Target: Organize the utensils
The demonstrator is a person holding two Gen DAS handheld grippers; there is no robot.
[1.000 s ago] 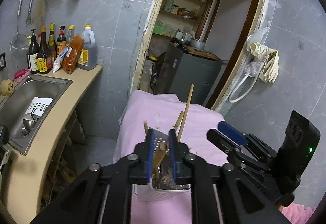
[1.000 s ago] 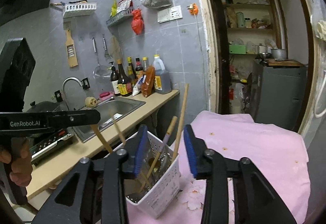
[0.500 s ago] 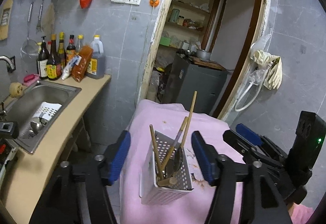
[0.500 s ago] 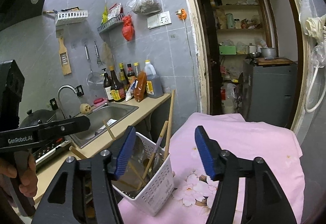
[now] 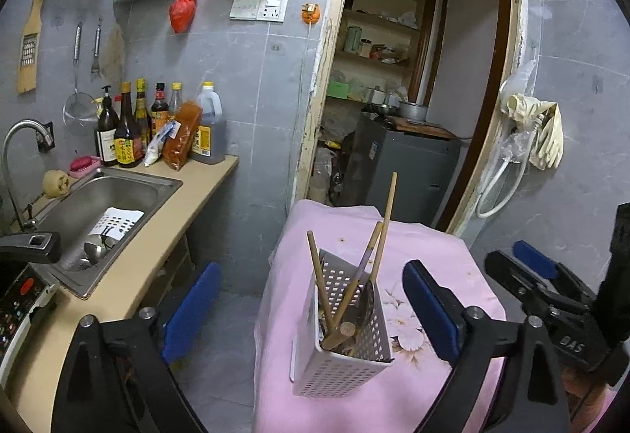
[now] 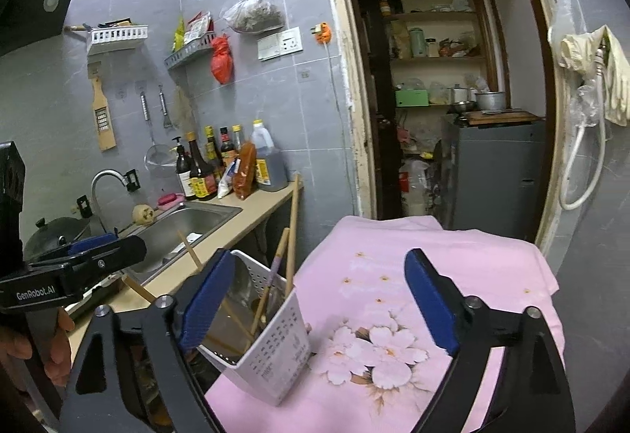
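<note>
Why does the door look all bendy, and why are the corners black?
Left wrist view: the fisheye lens bows the door frame and leaves black corners. Right wrist view: the frame curves the same way; the pantry behind is dim, but nothing looks blurry.

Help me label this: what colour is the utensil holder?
White utensil holder, perforated; clearest in the left wrist view.

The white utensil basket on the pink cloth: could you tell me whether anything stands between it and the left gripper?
Nothing visible does. The left gripper faces the white utensil basket directly, its jaws opening to either side without touching it. The right gripper is off to the right, clear of that gap.
</note>
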